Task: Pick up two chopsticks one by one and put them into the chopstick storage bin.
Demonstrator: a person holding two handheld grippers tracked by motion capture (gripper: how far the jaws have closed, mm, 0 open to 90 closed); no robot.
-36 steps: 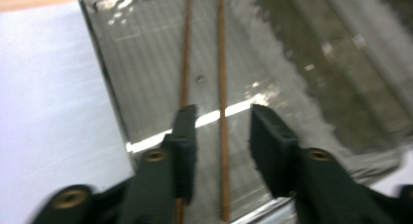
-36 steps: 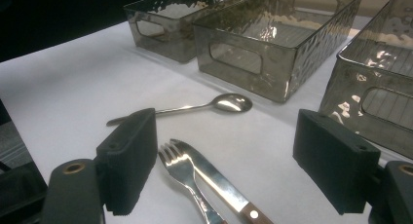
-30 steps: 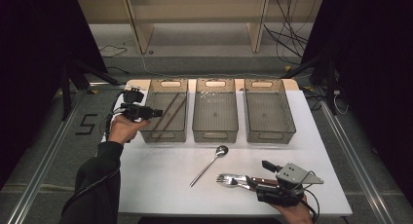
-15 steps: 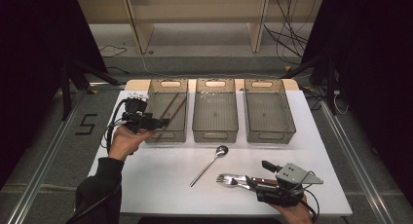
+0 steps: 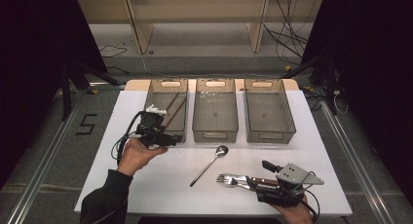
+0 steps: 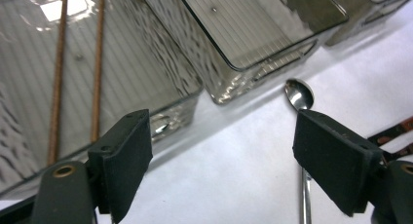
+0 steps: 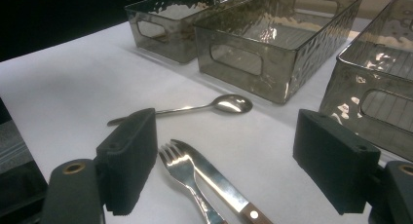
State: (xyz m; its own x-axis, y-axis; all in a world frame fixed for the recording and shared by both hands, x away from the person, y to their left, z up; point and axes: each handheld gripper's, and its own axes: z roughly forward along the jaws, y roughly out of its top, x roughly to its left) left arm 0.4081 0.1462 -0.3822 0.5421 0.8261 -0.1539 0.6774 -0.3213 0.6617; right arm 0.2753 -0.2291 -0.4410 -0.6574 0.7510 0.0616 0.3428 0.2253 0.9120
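Hovering wide-jawed beside the left bin (image 5: 165, 109), the left hand-held gripper (image 5: 168, 140) (right one (image 5: 253, 181) likewise agape) holds nothing.

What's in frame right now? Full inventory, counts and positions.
Bins: 3, smoky clear plastic, side by side at the far edge of the table.
Chopsticks: 2, brown, lying in the leftmost bin.
Spoon: 1, silver, on the table in front of the middle bin.
Fork: 1, silver, near right of the table, beside the knife.
Knife: 1, steel blade with brown handle, beside the fork.
Table: 1, white top.
Left gripper: 1, black, open, held near the front of the leftmost bin.
Right gripper: 1, black, open, jaws either side of the fork and knife.
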